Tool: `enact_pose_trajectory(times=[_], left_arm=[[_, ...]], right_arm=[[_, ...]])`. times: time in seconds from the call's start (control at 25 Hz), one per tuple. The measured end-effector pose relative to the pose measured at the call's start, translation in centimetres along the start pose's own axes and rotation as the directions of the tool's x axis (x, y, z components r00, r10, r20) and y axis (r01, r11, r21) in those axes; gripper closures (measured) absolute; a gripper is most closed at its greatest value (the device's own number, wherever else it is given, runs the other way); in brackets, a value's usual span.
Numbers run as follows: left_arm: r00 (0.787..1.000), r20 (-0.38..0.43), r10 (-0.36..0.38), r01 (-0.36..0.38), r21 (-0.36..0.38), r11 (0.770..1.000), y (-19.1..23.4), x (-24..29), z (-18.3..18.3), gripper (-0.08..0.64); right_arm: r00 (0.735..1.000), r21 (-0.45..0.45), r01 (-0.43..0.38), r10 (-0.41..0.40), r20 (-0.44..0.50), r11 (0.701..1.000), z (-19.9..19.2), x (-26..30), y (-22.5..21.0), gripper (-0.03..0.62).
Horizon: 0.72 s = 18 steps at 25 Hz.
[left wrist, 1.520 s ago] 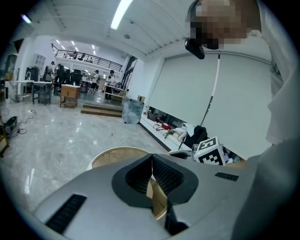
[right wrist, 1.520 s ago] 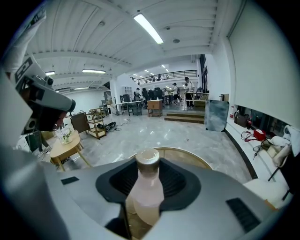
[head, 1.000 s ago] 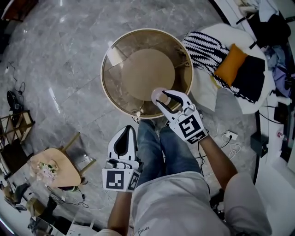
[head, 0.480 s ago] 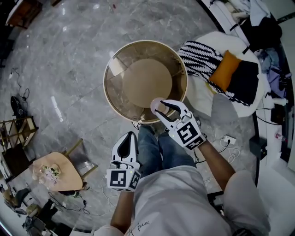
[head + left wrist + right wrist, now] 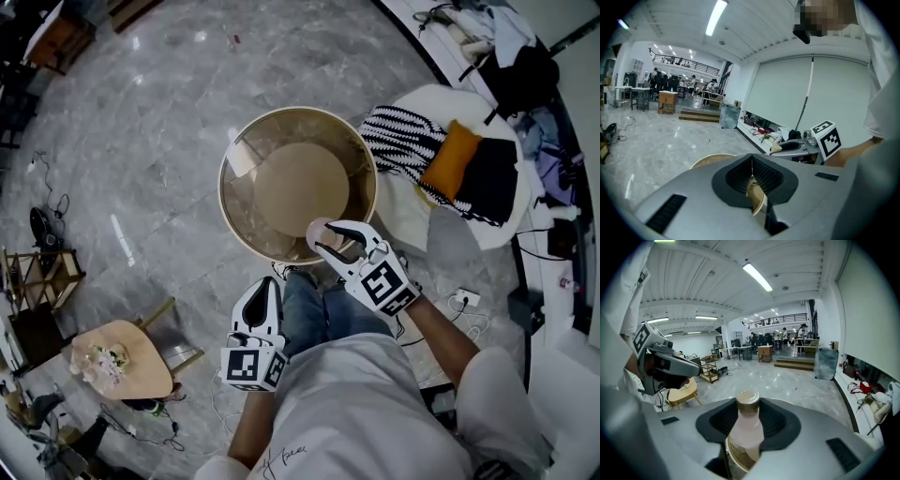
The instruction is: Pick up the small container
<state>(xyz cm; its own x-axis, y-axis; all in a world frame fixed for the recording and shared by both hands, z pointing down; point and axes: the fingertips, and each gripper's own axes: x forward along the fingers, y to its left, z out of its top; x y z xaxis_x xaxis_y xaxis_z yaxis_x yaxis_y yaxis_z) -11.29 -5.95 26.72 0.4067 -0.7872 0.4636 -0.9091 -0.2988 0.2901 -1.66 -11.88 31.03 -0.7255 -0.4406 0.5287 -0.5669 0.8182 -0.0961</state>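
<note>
Pink small container clamped in the right gripper; left gripper closed, empty.
Its smooth sides could slip through the pads, dropping it onto the glass table below.

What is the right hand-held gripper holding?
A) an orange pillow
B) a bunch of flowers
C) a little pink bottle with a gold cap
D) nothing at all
C: the right gripper view shows the pink bottle with its gold cap clamped between the jaws of the right hand-held gripper.

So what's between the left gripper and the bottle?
Head view: the table's near rim and the person's jeans separate left gripper from bottle.
</note>
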Motion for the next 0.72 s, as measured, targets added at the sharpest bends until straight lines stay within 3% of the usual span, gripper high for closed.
enact_pose_trajectory(times=[0.72], left_arm=[[0.990,0.064,-0.122,0.117,0.073,0.990,-3.0,-1.1,4.8,0.543]], right_arm=[[0.999,-0.012,-0.028,0.029,0.026,1.000,5.1,-4.5,2.3,0.443]])
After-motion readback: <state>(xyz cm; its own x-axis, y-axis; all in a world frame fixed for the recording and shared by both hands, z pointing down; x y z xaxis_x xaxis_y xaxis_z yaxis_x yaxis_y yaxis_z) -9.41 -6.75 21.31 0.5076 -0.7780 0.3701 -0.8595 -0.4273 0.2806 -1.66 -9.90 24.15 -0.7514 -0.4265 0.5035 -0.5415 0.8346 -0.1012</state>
